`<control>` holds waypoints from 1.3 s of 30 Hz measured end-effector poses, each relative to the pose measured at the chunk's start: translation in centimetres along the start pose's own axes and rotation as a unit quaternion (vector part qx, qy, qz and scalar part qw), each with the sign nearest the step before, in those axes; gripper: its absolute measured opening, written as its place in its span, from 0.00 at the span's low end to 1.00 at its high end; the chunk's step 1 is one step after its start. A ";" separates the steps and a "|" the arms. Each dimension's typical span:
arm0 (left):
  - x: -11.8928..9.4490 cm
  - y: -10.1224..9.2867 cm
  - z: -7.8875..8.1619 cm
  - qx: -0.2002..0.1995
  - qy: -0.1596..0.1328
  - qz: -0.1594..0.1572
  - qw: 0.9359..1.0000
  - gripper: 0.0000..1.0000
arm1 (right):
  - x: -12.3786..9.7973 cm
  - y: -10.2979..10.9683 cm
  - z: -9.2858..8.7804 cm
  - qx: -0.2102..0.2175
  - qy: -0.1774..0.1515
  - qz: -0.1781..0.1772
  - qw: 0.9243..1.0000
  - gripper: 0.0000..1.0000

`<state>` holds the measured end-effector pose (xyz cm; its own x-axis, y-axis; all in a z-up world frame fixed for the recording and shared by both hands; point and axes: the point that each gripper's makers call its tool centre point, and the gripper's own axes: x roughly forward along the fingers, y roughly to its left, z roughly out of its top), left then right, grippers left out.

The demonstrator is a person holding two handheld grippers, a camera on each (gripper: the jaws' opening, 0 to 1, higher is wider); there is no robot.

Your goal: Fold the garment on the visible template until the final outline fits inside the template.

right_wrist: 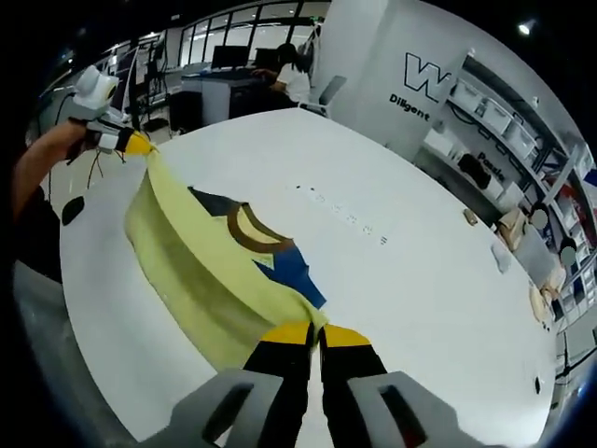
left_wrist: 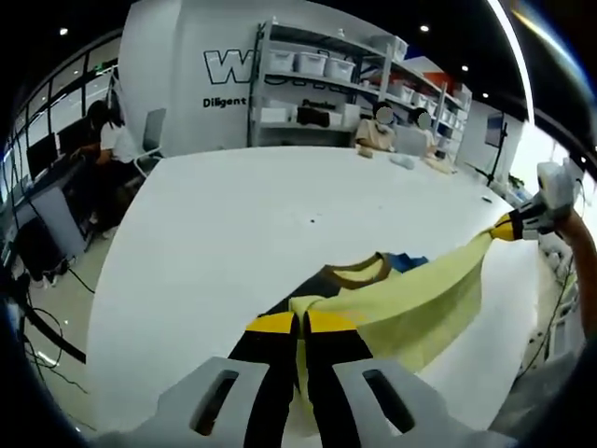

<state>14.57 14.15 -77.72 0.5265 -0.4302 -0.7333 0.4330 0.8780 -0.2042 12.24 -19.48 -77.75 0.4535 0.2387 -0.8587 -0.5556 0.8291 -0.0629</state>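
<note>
A pale yellow garment with a brown collar and dark and blue panels hangs stretched between my two grippers, its lower part trailing on the white table. In the left gripper view my left gripper is shut on one edge of the cloth, and the right gripper pinches the far edge at the right. In the right gripper view my right gripper is shut on the garment beside the blue panel. The left gripper, held by a hand, grips the far corner up left.
A row of small marks runs across the table beyond the garment. Small items lie at its far end. Shelves with white bins stand behind. A person sits at a desk. The table edge is near the cloth.
</note>
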 end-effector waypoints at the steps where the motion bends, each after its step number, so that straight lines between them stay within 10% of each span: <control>1: 0.0 0.0 0.0 0.000 0.000 0.000 1.000 0.00 | 0.0 0.0 0.0 0.000 0.000 0.000 1.000 0.00; 13: 1.6 2.2 6.8 0.015 -0.055 0.021 0.998 0.00 | 0.1 -4.4 5.8 -0.025 -0.034 -0.031 0.999 0.00; 25: 6.8 6.5 18.8 0.015 -0.110 0.051 0.993 0.00 | 3.2 -12.2 16.4 -0.051 -0.073 -0.071 0.993 0.00; 39: 14.0 10.4 22.3 -0.012 -0.115 0.054 0.992 0.00 | 9.4 -17.3 20.3 -0.048 -0.090 -0.115 0.988 0.00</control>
<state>42.73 12.55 -75.63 0.7229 -0.3683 -0.5847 0.3493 0.9248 -0.1507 40.27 -21.32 -74.35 0.6864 0.1432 -0.7130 -0.4839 0.8218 -0.3008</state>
